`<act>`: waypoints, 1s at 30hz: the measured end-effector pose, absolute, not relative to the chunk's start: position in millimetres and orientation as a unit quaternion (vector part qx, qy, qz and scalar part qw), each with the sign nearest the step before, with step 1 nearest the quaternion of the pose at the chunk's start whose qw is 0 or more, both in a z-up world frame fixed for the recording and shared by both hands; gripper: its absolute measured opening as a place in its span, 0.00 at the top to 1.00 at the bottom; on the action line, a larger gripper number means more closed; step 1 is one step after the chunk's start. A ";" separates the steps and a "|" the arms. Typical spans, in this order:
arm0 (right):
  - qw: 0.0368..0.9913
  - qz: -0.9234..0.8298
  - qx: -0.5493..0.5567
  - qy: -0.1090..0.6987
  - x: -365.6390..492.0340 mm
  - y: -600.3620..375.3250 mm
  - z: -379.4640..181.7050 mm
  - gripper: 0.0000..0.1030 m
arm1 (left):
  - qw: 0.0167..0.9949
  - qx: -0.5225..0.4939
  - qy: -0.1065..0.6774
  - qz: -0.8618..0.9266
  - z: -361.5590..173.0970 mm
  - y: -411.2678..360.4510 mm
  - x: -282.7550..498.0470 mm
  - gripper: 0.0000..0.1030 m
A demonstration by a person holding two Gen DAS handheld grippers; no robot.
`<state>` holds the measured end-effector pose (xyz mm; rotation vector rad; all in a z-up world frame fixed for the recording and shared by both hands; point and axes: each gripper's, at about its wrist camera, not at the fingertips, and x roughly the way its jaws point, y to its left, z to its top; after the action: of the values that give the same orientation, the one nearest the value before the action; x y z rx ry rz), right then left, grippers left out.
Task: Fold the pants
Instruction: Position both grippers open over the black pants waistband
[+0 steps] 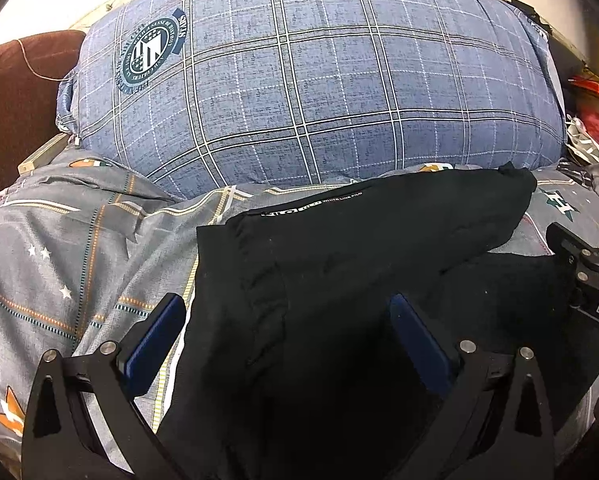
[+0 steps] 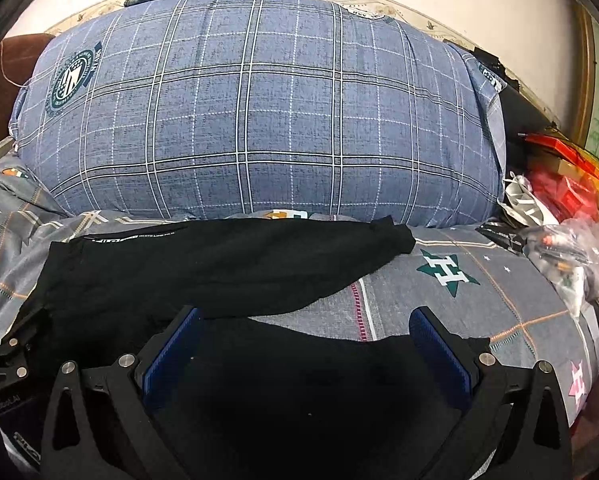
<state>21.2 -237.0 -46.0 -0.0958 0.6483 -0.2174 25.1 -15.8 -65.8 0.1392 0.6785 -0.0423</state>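
Black pants [image 1: 339, 264] lie on a grey patterned bed sheet [image 1: 59, 264], with the two legs spread apart toward the right. The pants also show in the right wrist view [image 2: 203, 268]. My left gripper [image 1: 287, 308] is open and hovers over the waist end, its left finger at the fabric's left edge. My right gripper [image 2: 307, 320] is open over the nearer leg, its jaws standing on either side of the leg. Neither holds cloth. The right gripper's body shows at the right edge of the left wrist view [image 1: 591, 276].
A big blue plaid pillow [image 1: 299, 80] fills the far side of the bed [image 2: 499, 280]. Red boxes and plastic bags [image 2: 567, 200] crowd the right edge. A brown cushion [image 1: 15, 100] sits far left.
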 end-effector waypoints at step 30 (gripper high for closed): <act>0.934 -0.129 -0.053 0.329 26.3 -243.6 -51.7 0.00 | 0.938 0.073 0.336 -0.050 -70.1 -24.0 23.8 0.00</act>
<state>26.3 -243.6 -51.7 -0.1086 0.6723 -0.2642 23.8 -24.0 -70.1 0.1484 0.6861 -0.1026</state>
